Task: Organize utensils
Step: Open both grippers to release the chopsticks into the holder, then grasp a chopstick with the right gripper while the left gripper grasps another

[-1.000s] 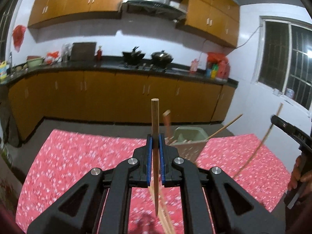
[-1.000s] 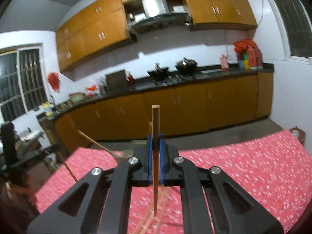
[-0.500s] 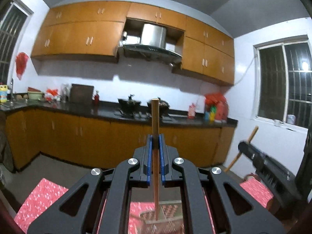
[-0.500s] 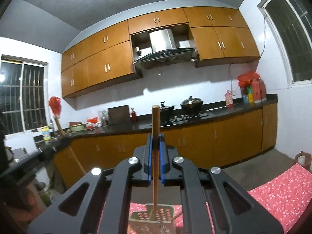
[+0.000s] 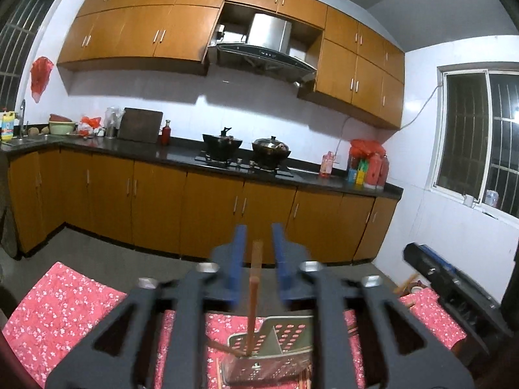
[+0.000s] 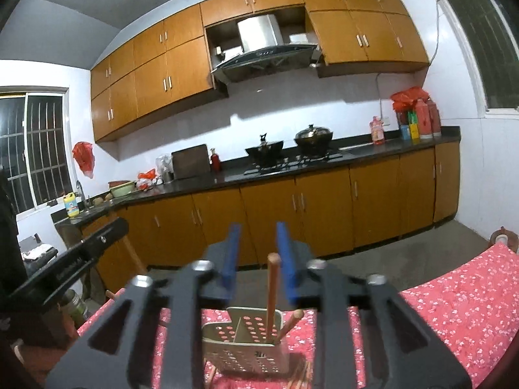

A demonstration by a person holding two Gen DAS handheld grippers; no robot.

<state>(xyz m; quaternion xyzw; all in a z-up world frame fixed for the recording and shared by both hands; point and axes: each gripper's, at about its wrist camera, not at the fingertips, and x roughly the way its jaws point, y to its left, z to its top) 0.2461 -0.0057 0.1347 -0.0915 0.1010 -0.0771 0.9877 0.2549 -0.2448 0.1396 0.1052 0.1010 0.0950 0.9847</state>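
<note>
Kitchen behind: orange cabinets, dark counter, two pots on the stove, range hood. Red floral cloth covers the table.

Perforated metal utensil holder sits on the cloth, low centre in both views, partly blocked by gripper arms. Two wooden chopsticks stand in its right compartment, one upright, one leaning.

Left gripper is spread, blue pads apart, touching nothing. Right gripper is likewise spread, chopstick loose between the pads.

Loose chopsticks beside the holder base are mostly hidden. Left view is motion-blurred.
</note>
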